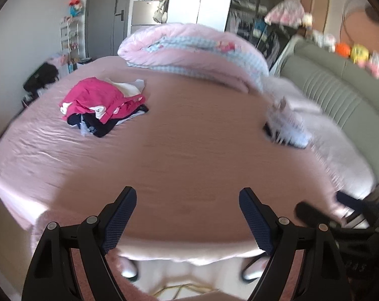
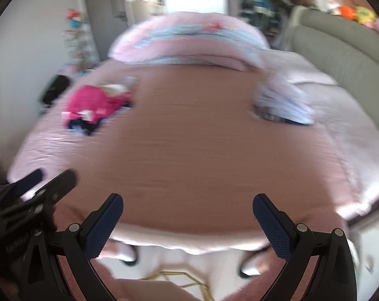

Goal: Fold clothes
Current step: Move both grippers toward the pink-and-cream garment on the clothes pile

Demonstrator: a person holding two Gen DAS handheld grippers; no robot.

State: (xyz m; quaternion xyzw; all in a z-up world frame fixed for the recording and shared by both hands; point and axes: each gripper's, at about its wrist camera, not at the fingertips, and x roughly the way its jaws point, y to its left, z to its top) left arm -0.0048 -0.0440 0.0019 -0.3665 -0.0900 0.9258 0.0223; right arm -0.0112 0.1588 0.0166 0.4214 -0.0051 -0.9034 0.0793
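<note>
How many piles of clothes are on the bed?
2. A pink and dark pile lies on the left side of the bed. A pale pile lies on the right, near the grey headboard. More may hide behind the quilt.

Count so far: two clothes piles, one pink-topped (image 1: 102,105) and one pale (image 1: 288,128), one bed (image 1: 189,150), one rolled duvet (image 1: 197,50).

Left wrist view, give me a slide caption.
Open left tool hovers over the pink bed, magenta-topped clothes pile ahead.
</note>
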